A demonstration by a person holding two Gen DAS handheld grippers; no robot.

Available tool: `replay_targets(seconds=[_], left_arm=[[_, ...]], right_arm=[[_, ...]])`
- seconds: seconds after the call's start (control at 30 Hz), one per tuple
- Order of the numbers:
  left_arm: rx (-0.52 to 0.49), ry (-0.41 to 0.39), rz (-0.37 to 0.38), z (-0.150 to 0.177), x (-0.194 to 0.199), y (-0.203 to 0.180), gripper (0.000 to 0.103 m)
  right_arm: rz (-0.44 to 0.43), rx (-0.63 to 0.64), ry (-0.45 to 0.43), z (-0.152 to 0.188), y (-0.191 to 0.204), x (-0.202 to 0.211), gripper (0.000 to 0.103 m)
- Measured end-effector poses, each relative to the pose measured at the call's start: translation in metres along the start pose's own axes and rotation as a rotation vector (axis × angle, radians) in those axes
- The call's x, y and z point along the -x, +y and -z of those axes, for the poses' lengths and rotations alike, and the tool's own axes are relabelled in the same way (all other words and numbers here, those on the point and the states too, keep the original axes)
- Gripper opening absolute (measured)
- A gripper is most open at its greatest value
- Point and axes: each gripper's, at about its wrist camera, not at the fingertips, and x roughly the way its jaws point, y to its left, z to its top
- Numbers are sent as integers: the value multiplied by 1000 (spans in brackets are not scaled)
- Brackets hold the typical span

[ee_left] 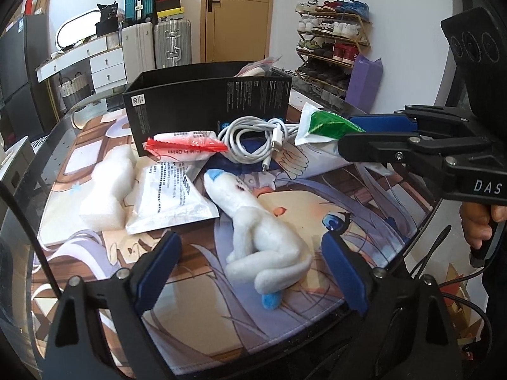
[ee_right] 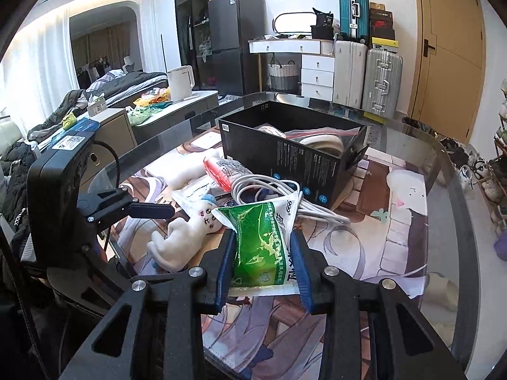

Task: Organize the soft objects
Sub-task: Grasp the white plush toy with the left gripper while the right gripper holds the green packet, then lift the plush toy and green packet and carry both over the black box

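Note:
My right gripper [ee_right: 263, 247] is shut on a green and white soft packet [ee_right: 263, 240] and holds it just above the printed mat; the packet also shows in the left wrist view [ee_left: 323, 126]. My left gripper [ee_left: 250, 253] is open, its jaws on either side of a white plush toy [ee_left: 263, 237] with blue tips that lies on the mat. The plush also shows in the right wrist view [ee_right: 183, 231]. A black box [ee_left: 209, 104] stands at the back of the mat with soft items inside [ee_right: 317, 141].
On the mat [ee_left: 364, 196] lie a white foam block [ee_left: 107, 190], a white printed pouch [ee_left: 168, 196], a red and white packet [ee_left: 187, 145] and a coiled white cable [ee_left: 256, 139]. The glass table edge [ee_right: 456, 221] curves at the right.

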Motion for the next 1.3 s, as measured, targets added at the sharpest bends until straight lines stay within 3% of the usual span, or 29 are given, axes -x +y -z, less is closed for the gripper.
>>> replay_targets(seconds=[0.13, 0.3, 0.37, 0.9, 1.17, 1.3], left_arm=[[-9, -8, 7, -2, 1, -4, 82], [-44, -8, -19, -1, 1, -12, 48], [-38, -14, 6, -1, 2, -11, 42], [-37, -115, 50, -3, 31, -8, 39], [-24, -172, 35, -12, 46, -1, 39], [-14, -199, 20, -19, 51, 8, 39]], right_arm=[[3, 6, -3, 0, 2, 2, 35], [5, 0, -5, -1, 0, 3, 35], [0, -12, -11, 0, -2, 3, 35], [15, -28, -28, 1, -5, 4, 35], [22, -24, -69, -5, 1, 12, 35], [71, -60, -67, -11, -2, 13, 35]])
